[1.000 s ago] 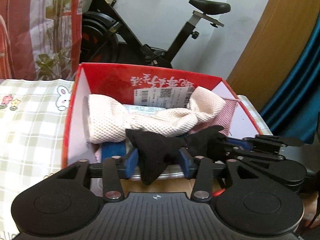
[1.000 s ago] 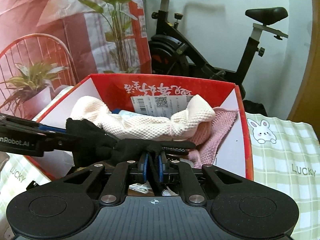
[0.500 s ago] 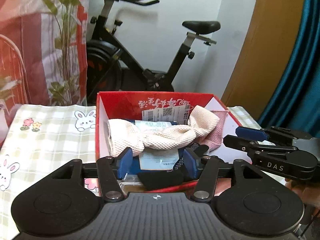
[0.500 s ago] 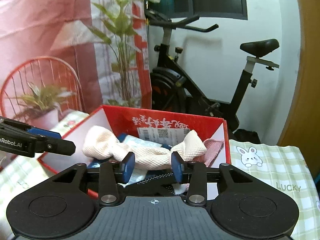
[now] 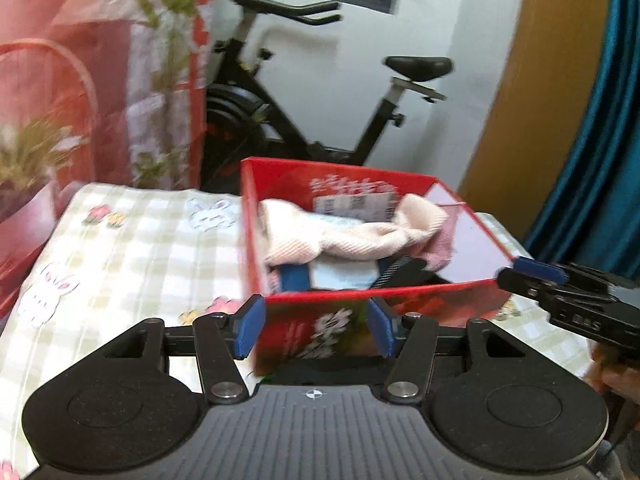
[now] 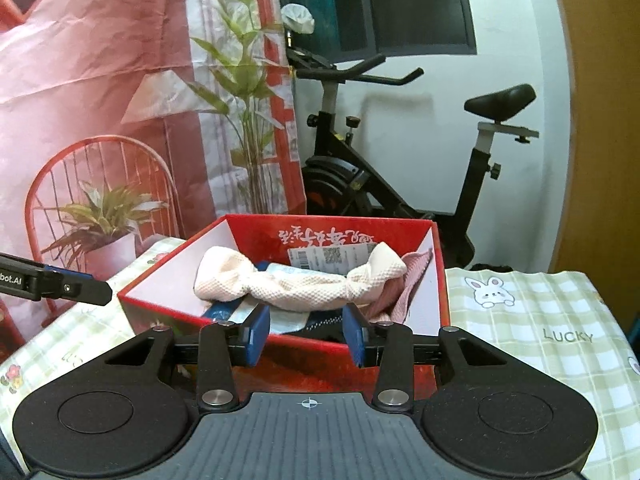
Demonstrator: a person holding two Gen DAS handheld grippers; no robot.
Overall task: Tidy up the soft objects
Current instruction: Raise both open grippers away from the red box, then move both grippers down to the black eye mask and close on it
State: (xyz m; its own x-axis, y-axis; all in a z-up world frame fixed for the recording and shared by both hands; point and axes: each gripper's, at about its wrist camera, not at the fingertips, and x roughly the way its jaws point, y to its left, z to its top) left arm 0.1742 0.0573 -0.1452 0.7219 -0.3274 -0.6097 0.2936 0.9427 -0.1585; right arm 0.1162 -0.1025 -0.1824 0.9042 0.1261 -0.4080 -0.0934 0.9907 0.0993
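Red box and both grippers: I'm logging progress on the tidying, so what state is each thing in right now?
Red box: open-topped, part filled.
Cream towel: twisted, lying across the top of the pile in the box.
Pink cloth: crumpled against the box wall.
Black cloth: inside the box, released.
Left gripper: open, empty.
Right gripper: open, empty.

Bike (image 6: 404, 184): black exercise bike against the white wall (image 6: 512, 32), behind the table.
Backdrop (image 6: 100, 80): pink printed sheet on the left, showing a red chair and potted plants.
Tablecloth (image 6: 532, 320): pale green check with bunnies and the word LUCKY.
Window (image 6: 376, 4): dark, above the handlebars.
Door (image 5: 536, 92): wooden, right of the bike.
Curtain (image 5: 600, 140): teal, far right.
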